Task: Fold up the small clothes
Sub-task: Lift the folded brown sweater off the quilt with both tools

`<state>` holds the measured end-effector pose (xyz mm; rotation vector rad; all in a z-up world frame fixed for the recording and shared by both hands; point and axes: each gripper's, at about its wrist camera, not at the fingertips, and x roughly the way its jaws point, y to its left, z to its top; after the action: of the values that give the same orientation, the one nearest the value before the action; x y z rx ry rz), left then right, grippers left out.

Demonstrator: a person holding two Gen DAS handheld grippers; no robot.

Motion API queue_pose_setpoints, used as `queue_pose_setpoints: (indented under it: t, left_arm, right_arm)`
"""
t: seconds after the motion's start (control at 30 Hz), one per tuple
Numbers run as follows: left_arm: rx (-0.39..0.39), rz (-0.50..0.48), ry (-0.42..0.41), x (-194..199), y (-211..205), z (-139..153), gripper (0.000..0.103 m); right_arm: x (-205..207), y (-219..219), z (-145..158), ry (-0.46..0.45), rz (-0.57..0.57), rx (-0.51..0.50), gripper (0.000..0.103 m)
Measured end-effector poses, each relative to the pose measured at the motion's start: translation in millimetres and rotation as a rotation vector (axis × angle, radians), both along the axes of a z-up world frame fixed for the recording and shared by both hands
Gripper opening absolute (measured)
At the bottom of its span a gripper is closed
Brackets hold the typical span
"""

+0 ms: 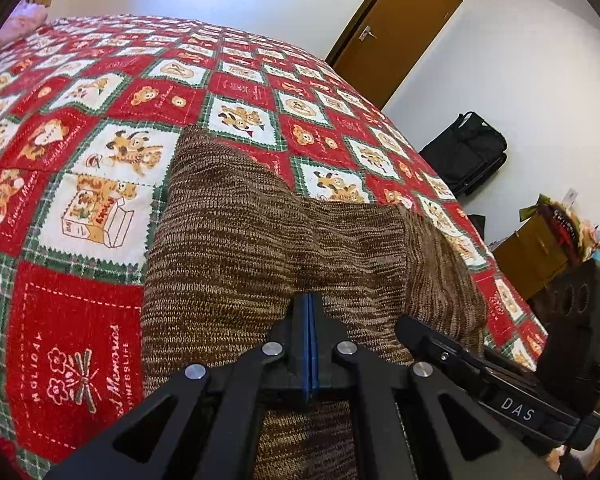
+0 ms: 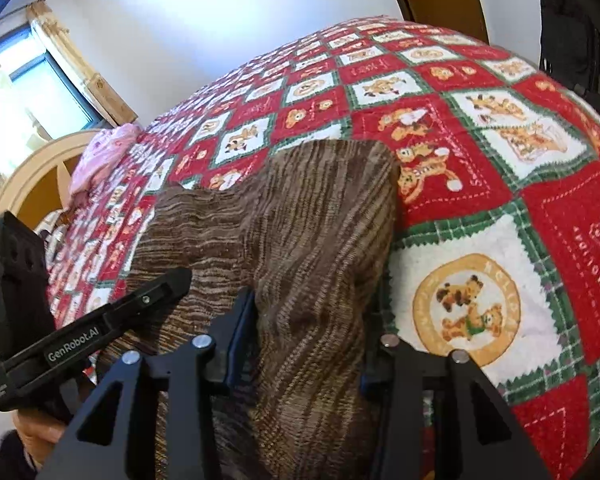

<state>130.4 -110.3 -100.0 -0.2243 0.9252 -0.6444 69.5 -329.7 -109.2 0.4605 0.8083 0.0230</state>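
Brown knit garment (image 1: 260, 240) is lying on the bed quilt (image 1: 80, 120). Left hand-held gripper (image 1: 309, 300) is pinching its near edge, fully closed. Right hand-held gripper (image 2: 312, 320) is clamping a thick fold, jaws half-wide.

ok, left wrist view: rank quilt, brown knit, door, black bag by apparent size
1. quilt, fills most of the frame
2. brown knit, inflated by closeness to the lens
3. door
4. black bag
Door and bag are both far off; their true order is unsure.
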Motion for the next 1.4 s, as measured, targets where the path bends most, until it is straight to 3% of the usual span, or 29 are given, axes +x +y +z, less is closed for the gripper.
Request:
queue_pose_setpoints:
  t: [0.23, 0.37, 0.6, 0.77, 0.9, 0.97, 1.1, 1.17, 1.3, 1.4]
  left_arm:
    - [0.092, 0.013, -0.056, -20.0, 2.4, 17.8, 0.000]
    - [0.152, 0.023, -0.137, -36.5, 7.4, 40.4, 0.000]
    - [0.150, -0.002, -0.231, -66.9, 10.3, 75.0, 0.000]
    - [0.045, -0.014, -0.083, -52.9, 31.2, 64.1, 0.000]
    - [0.115, -0.151, -0.089, -39.9, 20.4, 52.9, 0.000]
    - [0.138, -0.200, -0.034, -30.8, 10.2, 43.9, 0.000]
    - [0.124, -0.258, 0.029, -13.2, -5.6, 20.1, 0.001]
    - [0.081, -0.266, 0.064, -7.8, -5.2, 11.6, 0.001]
    - [-0.023, -0.258, 0.054, -8.3, 4.2, 2.8, 0.001]
    - [0.037, -0.294, -0.077, -24.6, -2.2, 6.3, 0.001]
  right_arm:
    - [-8.8, 11.2, 14.9, -0.008, -0.009, -0.059, 0.027]
    - [-26.9, 17.1, 34.9, -0.044, -0.037, -0.047, 0.026]
    - [-66.1, 37.8, 69.5, -0.087, -0.063, -0.064, 0.025]
    - [-83.2, 25.8, 64.7, -0.053, -0.111, -0.054, 0.025]
    - [-85.5, 8.6, 37.6, 0.011, -0.142, 0.017, 0.025]
    - [-87.3, 8.3, 30.8, 0.021, -0.142, 0.027, 0.025]
    - [-88.9, 10.2, 30.9, 0.005, -0.124, 0.009, 0.025]
    - [-88.7, 8.0, 28.9, 0.006, -0.113, 0.025, 0.025]
    - [-89.0, 1.0, 22.8, 0.007, -0.100, 0.069, 0.026]
    - [-87.1, -2.8, 18.3, 0.003, -0.100, 0.098, 0.027]
